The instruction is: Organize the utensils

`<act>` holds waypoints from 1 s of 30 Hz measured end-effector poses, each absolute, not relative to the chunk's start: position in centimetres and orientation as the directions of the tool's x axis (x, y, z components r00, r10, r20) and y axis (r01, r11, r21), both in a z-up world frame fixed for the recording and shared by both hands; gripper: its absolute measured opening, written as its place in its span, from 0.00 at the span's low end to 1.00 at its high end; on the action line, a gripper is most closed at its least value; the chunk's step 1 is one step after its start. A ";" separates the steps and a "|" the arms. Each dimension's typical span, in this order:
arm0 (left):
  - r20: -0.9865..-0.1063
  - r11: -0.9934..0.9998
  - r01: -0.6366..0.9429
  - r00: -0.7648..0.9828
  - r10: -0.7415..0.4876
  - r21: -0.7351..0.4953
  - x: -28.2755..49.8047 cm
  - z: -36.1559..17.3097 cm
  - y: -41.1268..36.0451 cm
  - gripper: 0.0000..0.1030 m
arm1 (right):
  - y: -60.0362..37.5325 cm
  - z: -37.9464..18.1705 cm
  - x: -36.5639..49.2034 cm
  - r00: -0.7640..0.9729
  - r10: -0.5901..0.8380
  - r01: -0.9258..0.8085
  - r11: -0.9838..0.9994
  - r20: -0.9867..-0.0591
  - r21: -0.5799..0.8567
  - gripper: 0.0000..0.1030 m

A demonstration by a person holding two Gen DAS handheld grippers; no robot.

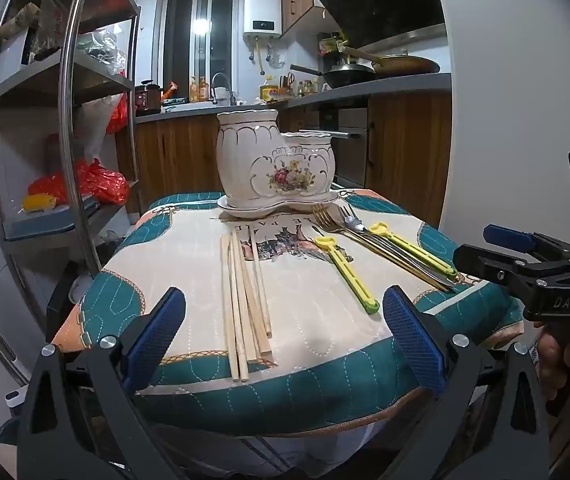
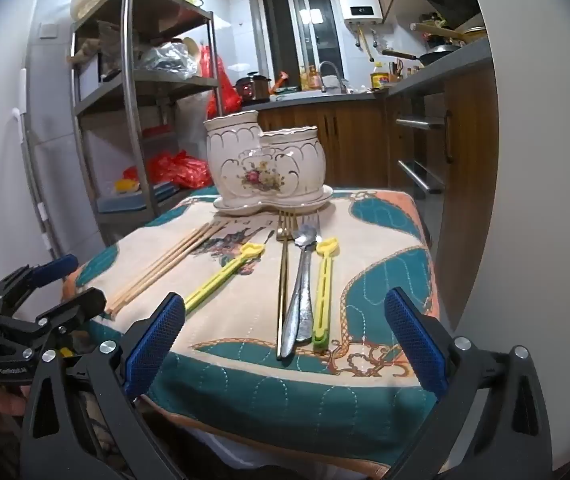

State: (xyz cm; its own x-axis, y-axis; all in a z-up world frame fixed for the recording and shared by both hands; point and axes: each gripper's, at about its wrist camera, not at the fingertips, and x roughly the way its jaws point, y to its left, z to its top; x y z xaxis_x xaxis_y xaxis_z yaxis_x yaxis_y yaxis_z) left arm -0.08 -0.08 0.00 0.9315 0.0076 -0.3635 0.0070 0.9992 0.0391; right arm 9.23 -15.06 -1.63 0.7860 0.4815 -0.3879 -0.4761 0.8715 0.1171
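Note:
A white ceramic double holder [image 1: 275, 160] [image 2: 265, 164] with a flower print stands on its saucer at the far side of a small cloth-covered table. Several wooden chopsticks [image 1: 245, 300] [image 2: 165, 264] lie left of centre. Two yellow-green plastic clips [image 1: 347, 272] [image 2: 323, 288], a gold fork [image 1: 369, 240] [image 2: 283, 280] and a steel fork and spoon [image 2: 303, 292] lie on the right. My left gripper [image 1: 285, 336] is open at the near edge, in line with the chopsticks' near ends. My right gripper [image 2: 285, 340] is open at the near edge, before the cutlery handles. Both are empty.
A metal shelf rack [image 1: 65, 120] [image 2: 141, 100] with bags stands to the left of the table. Kitchen counters and wooden cabinets [image 1: 405, 140] [image 2: 465, 120] run behind and to the right. The table's patterned cloth [image 1: 189, 264] [image 2: 385, 240] drops off at the near edge.

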 end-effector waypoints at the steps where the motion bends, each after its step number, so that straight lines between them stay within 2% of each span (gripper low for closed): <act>1: -0.369 1.000 0.012 0.929 -0.001 0.027 -0.1 0.0 0.0 0.95 | -15.1 -1.6 9.2 0.786 0.480 -0.475 0.872 -0.388 0.117 0.96; 30: -0.370 1.000 0.010 0.929 -0.004 0.017 -0.1 0.3 0.3 0.95 | -14.9 -1.7 9.2 0.786 0.476 -0.473 0.874 -0.394 0.112 0.96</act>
State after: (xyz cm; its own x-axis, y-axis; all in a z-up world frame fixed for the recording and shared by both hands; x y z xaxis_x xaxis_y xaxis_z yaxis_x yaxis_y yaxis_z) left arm -0.14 0.34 0.26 0.9291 -0.0036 -0.3697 0.0104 0.9998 0.0165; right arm 9.21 -14.91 -1.71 0.7862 0.4763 -0.3938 -0.4734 0.8737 0.1115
